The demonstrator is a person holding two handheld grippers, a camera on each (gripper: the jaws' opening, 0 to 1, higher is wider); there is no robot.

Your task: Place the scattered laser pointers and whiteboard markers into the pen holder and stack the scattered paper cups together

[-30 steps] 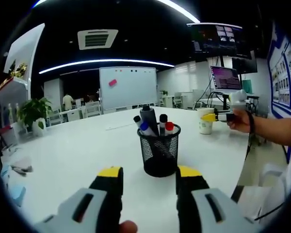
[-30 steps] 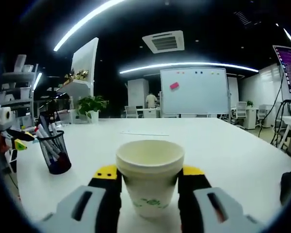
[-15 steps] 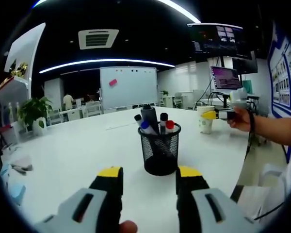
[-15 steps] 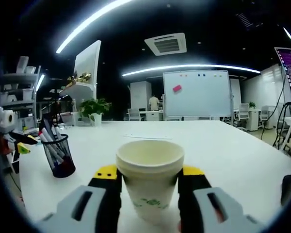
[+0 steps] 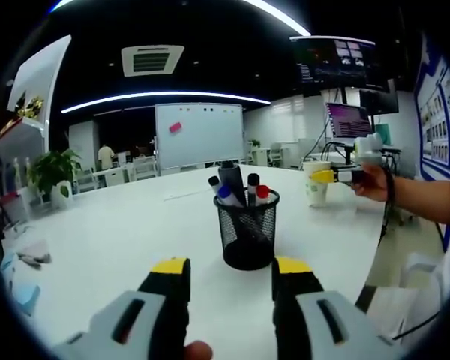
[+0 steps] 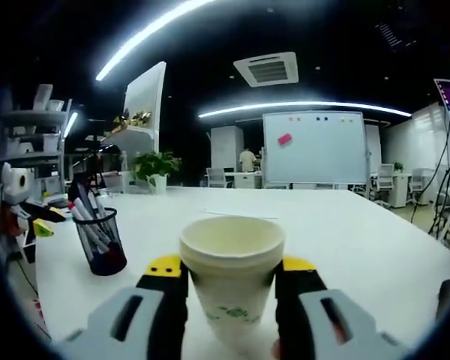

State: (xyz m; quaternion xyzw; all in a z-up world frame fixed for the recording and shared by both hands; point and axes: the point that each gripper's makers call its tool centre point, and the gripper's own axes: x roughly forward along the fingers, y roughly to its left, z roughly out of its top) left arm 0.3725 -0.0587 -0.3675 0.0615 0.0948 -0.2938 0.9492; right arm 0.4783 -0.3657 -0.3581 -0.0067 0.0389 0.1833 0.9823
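Left gripper view: hovering with left gripper (image 5: 229, 274) jaws standing apart, holding nothing, pen holder (image 5: 247, 232) with markers (image 5: 226, 196) just ahead on the table (image 5: 120, 240).

Right gripper view: clamping a paper cup (image 6: 232, 279) between right gripper (image 6: 231, 271) jaws, upright.

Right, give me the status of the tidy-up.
Looks done: markers stand in the mesh pen holder. In hand: the right gripper is shut on a paper cup. The left gripper is open. Left: setting that cup down; no loose cups or pens show.
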